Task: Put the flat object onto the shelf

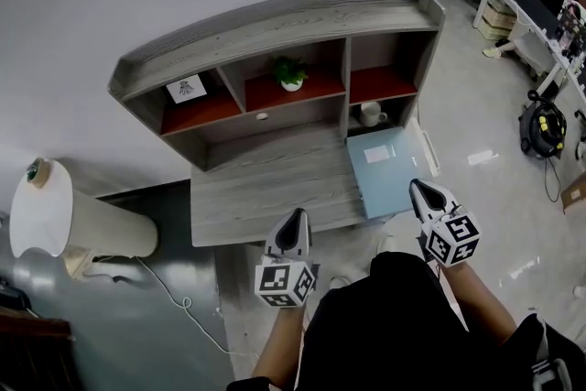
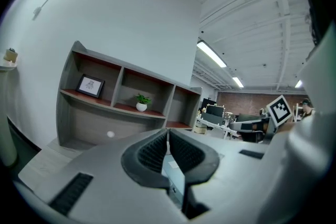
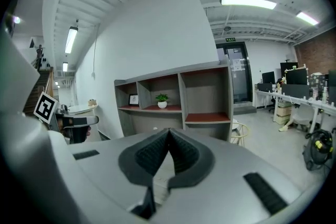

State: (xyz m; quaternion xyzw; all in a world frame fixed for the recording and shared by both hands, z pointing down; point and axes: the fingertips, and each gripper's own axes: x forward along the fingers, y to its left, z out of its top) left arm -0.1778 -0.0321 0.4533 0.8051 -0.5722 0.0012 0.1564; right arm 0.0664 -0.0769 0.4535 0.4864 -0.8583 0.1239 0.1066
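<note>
Pale blue folder (image 1: 389, 168) lying flat at the desk's (image 1: 265, 188) 3 o'clock end, below the shelf (image 1: 275, 32), right gripper (image 1: 417, 189) at the folder's 5 o'clock corner, clenched empty, left gripper (image 1: 295, 217) at the desk's 6 o'clock edge, also clenched on nothing

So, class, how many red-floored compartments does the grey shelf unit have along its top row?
3: the left compartment holds a framed picture, the middle compartment a potted plant, and the right compartment shows nothing. None seems hidden.
</note>
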